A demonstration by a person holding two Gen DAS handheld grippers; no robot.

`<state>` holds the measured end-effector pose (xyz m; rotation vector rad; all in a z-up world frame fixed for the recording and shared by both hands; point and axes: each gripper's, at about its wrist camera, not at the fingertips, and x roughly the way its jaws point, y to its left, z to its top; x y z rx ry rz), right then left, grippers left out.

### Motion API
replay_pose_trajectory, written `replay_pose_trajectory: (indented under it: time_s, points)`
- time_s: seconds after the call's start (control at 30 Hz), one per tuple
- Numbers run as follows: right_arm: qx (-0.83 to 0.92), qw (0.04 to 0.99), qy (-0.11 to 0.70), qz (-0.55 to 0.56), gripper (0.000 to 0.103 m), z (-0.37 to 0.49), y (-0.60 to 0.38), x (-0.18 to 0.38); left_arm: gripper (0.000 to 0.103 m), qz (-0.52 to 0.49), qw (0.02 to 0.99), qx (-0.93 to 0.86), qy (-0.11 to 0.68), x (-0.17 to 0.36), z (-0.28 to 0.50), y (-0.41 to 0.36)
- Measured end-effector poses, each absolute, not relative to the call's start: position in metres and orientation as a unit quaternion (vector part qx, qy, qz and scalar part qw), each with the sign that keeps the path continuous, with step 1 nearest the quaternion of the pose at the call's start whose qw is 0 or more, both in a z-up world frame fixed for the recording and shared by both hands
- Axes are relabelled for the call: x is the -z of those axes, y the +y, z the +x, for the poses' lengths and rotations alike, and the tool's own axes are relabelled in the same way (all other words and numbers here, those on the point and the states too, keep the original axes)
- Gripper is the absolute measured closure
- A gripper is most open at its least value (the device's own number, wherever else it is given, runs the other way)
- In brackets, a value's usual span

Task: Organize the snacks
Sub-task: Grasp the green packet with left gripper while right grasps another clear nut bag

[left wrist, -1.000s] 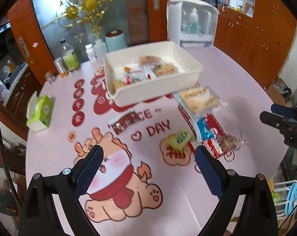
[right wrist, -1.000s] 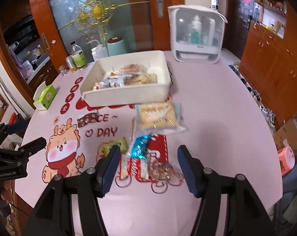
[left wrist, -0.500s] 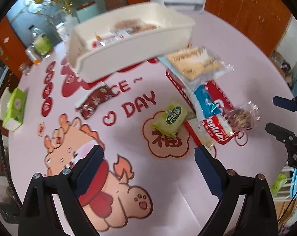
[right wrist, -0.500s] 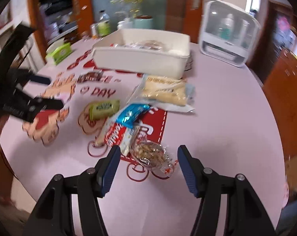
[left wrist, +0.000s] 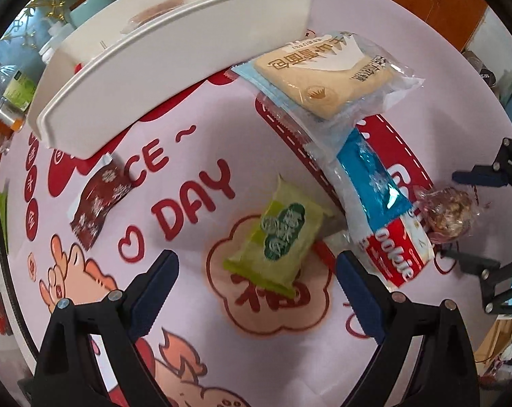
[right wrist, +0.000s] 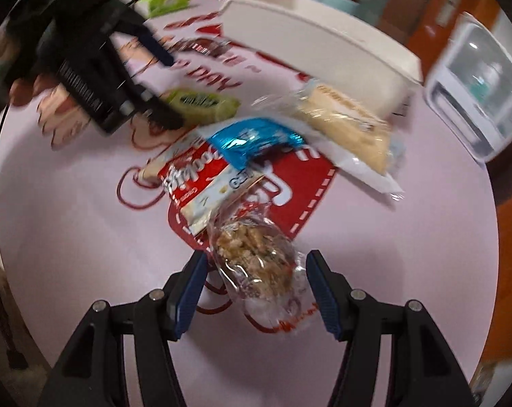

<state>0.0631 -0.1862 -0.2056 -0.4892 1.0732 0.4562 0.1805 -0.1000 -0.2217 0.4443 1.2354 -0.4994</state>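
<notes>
Two tongs: my left tongs (left wrist: 257, 286) gape wide around the crinkly green packet (left wrist: 279, 234), untouched; my right tongs (right wrist: 254, 283) half-open, straddling a clear nut bag (right wrist: 254, 256) — no squeeze.
Snacks: glossy wrappers beside the white plastic bin (left wrist: 174, 64).
Surface (right wrist: 374, 234): round, pink cartoon cloth.

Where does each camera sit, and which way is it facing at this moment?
Left wrist: on the left gripper, looking steeply down at the green snack packet between its open jaws.
Right wrist: on the right gripper, looking down at the clear nut bag between jaws not yet pressing it.
Shared: each view shows the other gripper, the white bin and the blue packet.
</notes>
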Motion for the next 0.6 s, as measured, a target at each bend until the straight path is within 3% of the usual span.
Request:
replay_pose_trajectory:
  time_s: [0.1, 0.4, 0.6]
  points:
    - [-0.231, 0.804, 0.508, -0.203, 0.05, 0.071, -0.19, 0.206, 0.022, 0.196, 0.755, 0.233, 0.58, 0.227, 0.19, -0.102]
    - [-0.233, 0.807, 0.53, -0.115, 0.051, 0.082, -0.206, 0.203, 0.06, 0.166, 0.744, 0.243, 0.6, 0.231, 0.2, -0.109]
    - [-0.209, 0.816, 0.536, -0.056, 0.052, 0.085, -0.215, 0.203, 0.065, 0.148, 0.751, 0.217, 0.606, 0.228, 0.198, -0.114]
